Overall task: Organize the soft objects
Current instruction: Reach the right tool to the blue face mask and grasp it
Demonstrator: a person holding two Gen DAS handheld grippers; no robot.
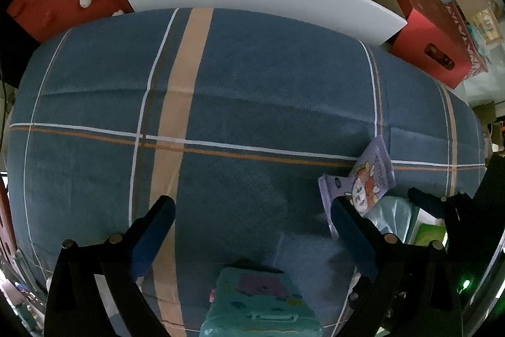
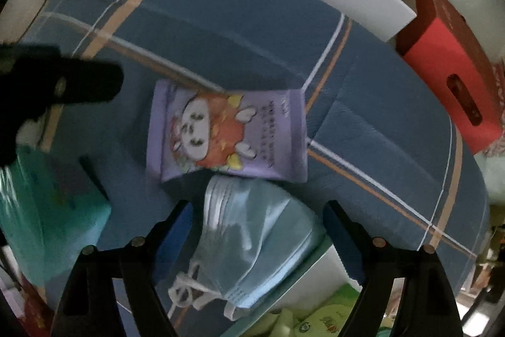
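Jaws of both grippers gape wide, the right gripper [image 2: 257, 215] straddling a blue face mask [image 2: 252, 245] beside a purple packet [image 2: 227, 135].

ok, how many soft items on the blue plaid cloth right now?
3: purple cartoon packet mid-cloth; light blue face mask just below it, between the open right hand-held gripper fingers; teal pouch at left. Others may be hidden.

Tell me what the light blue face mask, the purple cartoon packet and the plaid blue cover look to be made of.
Light blue pleated face mask: thin matte non-woven fabric, judging by its soft folds and white ear loops. Purple cartoon-printed packet: probably plastic film, smooth and slightly glossy, with crimped sealed ends. Blue plaid cover: woven cloth, matte, with visible weave texture and creases.
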